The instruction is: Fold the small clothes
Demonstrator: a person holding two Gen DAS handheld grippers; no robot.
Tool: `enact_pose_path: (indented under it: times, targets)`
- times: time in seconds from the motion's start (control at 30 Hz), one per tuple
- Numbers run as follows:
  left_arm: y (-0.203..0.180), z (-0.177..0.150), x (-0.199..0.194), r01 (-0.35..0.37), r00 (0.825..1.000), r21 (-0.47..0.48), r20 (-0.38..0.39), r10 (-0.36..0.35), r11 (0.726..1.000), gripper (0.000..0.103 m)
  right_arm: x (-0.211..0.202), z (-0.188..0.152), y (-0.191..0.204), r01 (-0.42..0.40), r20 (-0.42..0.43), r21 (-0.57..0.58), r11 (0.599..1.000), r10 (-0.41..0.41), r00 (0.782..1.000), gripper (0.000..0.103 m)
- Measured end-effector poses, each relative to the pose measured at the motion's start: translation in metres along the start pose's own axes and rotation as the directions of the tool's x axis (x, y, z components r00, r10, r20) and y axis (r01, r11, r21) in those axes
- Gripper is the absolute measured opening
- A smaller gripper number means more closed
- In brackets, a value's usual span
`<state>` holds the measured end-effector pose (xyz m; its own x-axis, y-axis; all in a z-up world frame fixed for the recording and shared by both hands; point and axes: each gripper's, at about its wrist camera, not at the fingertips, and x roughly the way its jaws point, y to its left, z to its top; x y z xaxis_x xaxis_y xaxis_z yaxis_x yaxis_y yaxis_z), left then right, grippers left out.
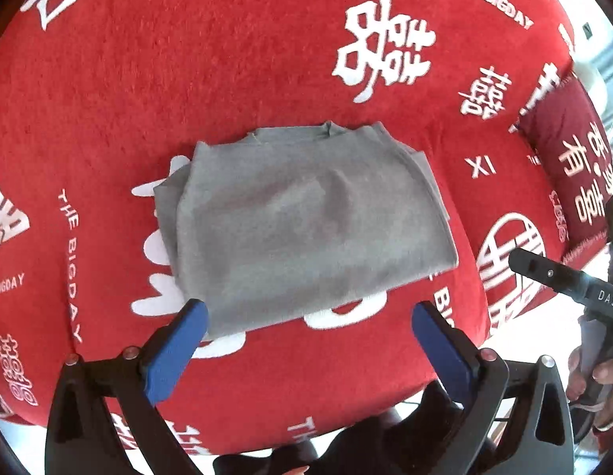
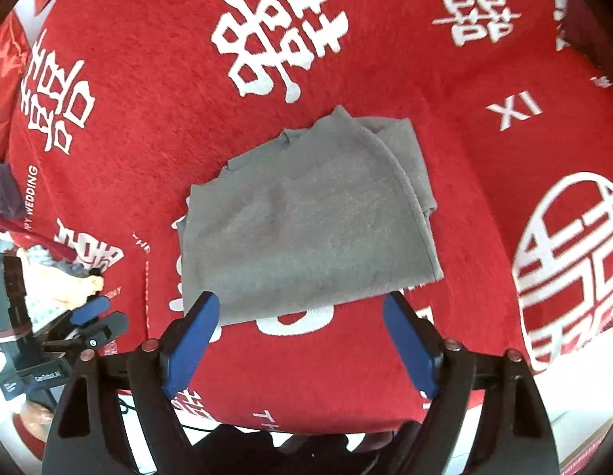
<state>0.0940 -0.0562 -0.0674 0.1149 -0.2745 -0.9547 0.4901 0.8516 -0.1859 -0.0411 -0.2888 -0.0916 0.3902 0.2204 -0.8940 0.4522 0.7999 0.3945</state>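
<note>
A small grey garment [image 1: 306, 229] [image 2: 306, 229] lies folded into a compact rectangle on a red blanket [image 1: 187, 79] [image 2: 148, 118] printed with white characters. My left gripper [image 1: 308, 310] hovers above the garment's near edge, its blue pads [image 1: 176, 352] spread wide and holding nothing. My right gripper [image 2: 302, 301] hangs over the same near edge, also open with no cloth between its pads [image 2: 191, 340]. Each gripper shows in the other's view: the right one [image 1: 544, 273] at the right edge with a hand [image 1: 583, 372] on it, the left one [image 2: 92, 312] at the lower left.
A dark red cushion [image 1: 572, 174] with white characters leans at the right end of the blanket. A heap of pale yellow and grey clothes [image 2: 65, 281] lies at the left, beside a dark purple cloth [image 2: 1, 190]. The blanket's front edge drops to a pale floor [image 2: 564, 388].
</note>
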Motion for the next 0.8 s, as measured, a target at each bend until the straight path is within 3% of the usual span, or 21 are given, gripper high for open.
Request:
enact_pose_path:
  times: [0.17,0.27,0.37,0.47,0.53,0.63,0.8]
  targets:
    - [0.002,-0.009,-0.019,-0.043,0.999,0.024,0.018,0.042,0.999,0.103,-0.020,-0.016,0.023,0.100,0.019,-0.022,0.995,-0.099,0.995,0.087]
    - [0.003,-0.013,-0.022,-0.043,0.999,0.035,-0.001,0.043,0.998,0.103,-0.033,-0.020,0.025,0.050,0.031,0.028,0.998,-0.051,0.998,0.087]
    - [-0.001,-0.019,-0.024,-0.005,1.000,0.066,-0.024,0.007,0.998,0.103,-0.031,-0.019,0.025,0.047,-0.035,0.059,0.997,-0.045,0.998,0.087]
    - [-0.007,-0.023,-0.029,0.025,0.999,0.091,-0.022,-0.023,0.996,0.103,-0.040,-0.023,0.030,0.045,-0.004,0.043,0.998,-0.045,0.999,0.087]
    - [-0.010,-0.023,-0.031,0.041,0.999,0.090,-0.023,-0.039,0.995,0.103,-0.049,-0.025,0.030,0.001,0.036,0.058,0.998,-0.003,0.999,0.088]
    - [-0.014,-0.022,-0.032,0.067,0.998,0.089,-0.027,-0.065,0.994,0.103,-0.055,-0.026,0.030,-0.029,0.063,0.079,0.996,0.024,0.998,0.101]
    - [-0.021,-0.018,-0.034,0.098,0.995,0.103,-0.039,-0.095,0.990,0.103,-0.061,-0.028,0.038,-0.021,0.089,0.050,0.999,0.016,0.996,0.103]
